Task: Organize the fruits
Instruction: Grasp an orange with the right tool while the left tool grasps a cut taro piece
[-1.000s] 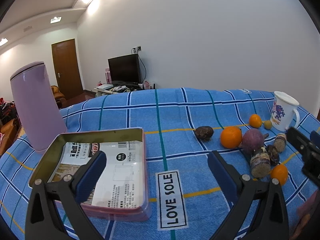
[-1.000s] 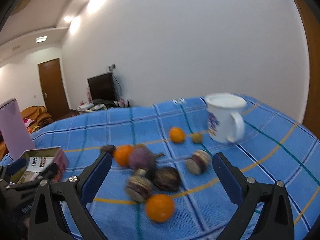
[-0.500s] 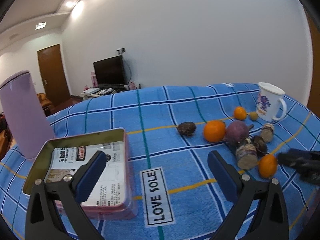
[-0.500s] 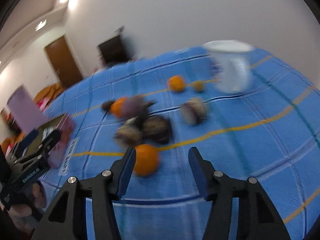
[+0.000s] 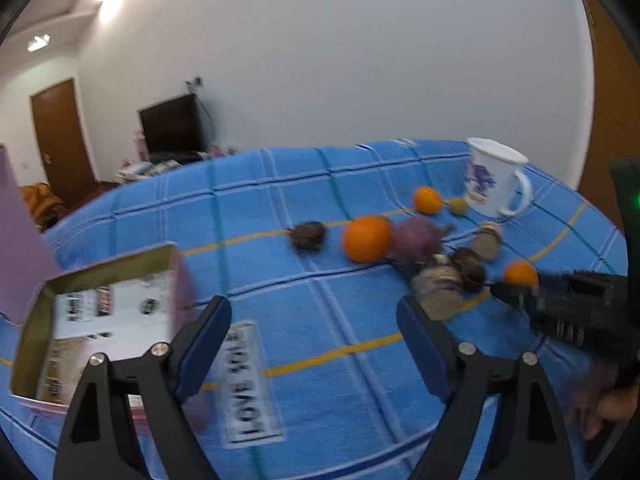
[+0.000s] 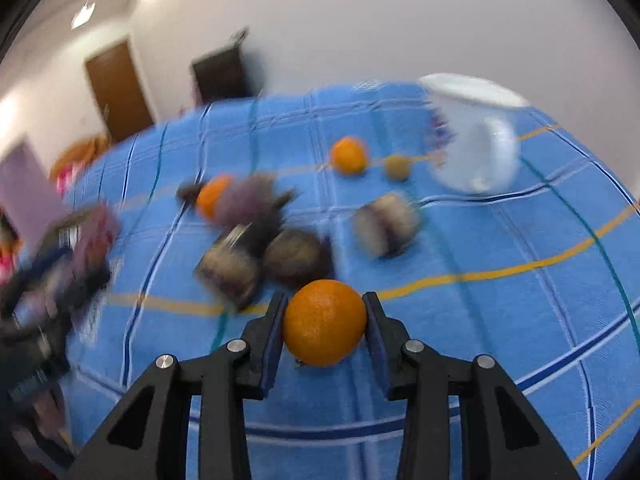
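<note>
Left wrist view: left gripper (image 5: 314, 326) is hovering with fingers spread wide, gripping nothing, above the blue checked tablecloth (image 5: 280, 272). Open gold-rimmed rectangular tin box (image 5: 96, 320) is sitting near left. Fruit cluster is lying far right: large round orange (image 5: 366, 239), fuzzy purple fruit (image 5: 416, 237), dark brown round fruit (image 5: 307, 235), small far orange (image 5: 427, 200), beside the white enamel mug (image 5: 494, 178). Right gripper (image 5: 516, 286) is reaching in from the right, its tips at the near orange fruit (image 5: 519, 273).

Right wrist view: blue pads (image 6: 274, 332) of the right gripper (image 6: 324, 326) are pressing both sides of the near orange fruit (image 6: 324, 322), narrow hold, fruit near the fingertips. Whether it is lifting off the cloth cannot be told.

Risk: round smooth skin, held near the tips, so it may be rolling forward out of the pads if swung fast toward the box; background blur suggests quick motion.

Orientation: fruit is near-spherical, no clear long axis; stem end cannot be told.
</note>
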Demonstrator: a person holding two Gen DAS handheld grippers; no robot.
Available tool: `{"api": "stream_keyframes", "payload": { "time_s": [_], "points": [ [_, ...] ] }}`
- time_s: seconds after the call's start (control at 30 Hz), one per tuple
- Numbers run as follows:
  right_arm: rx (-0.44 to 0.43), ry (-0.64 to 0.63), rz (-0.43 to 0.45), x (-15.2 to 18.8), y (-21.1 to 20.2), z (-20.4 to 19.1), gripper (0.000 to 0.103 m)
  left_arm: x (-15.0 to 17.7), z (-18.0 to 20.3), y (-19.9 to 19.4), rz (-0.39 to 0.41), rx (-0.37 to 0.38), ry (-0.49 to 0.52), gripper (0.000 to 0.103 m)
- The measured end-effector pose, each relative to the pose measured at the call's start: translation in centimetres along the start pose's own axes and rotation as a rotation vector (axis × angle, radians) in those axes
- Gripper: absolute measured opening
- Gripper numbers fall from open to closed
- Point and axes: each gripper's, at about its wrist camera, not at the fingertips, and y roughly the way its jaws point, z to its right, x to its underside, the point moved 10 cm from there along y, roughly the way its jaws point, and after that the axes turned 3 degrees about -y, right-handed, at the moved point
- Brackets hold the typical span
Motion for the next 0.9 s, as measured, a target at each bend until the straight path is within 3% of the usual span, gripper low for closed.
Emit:
{"api": "stream_keyframes", "payload": {
  "time_s": [0.1, 0.23, 0.3, 0.37, 0.57, 0.63, 0.8, 0.9],
  "points": [
    [0.006, 0.105, 0.108, -1.4, -1.3, 2.6, 0.04, -0.3, 2.8, 0.6, -0.03, 0.061, 0.02, 0.087],
    [-0.051, 0.222, 0.174, -1.7, -2.4, 4.6, 0.04, -0.3, 6.4, 2.6, -0.098, 0.124, 0.043, 0.087],
    [-0.066, 0.257, 0.198, -1.7, -2.8, 5.0, 0.04, 0.0, 7.5, 3.9, -0.124, 0.106, 0.063, 0.08],
    [-0.078, 0.271, 0.2, -1.7, -3.1, 5.3, 0.04, 0.7, 8.3, 5.1, -0.179, 0.111, 0.069, 0.066],
    [-0.104, 0.267, 0.178, -1.3, -2.4, 5.0, 0.04, 1.4, 8.4, 7.1, -0.274, 0.119, 0.02, 0.052],
    [-0.106, 0.275, 0.177, -1.4, -2.3, 5.1, 0.04, 1.3, 8.7, 7.2, -0.267, 0.122, 0.023, 0.041],
    [-0.103, 0.284, 0.19, -1.2, -2.6, 5.7, 0.04, 0.6, 7.6, 5.7, -0.207, 0.134, -0.024, 0.041],
    [-0.083, 0.268, 0.212, -1.2, -3.2, 5.7, 0.04, -0.1, 5.8, 3.9, -0.133, 0.076, 0.007, 0.041]
  ]
}}
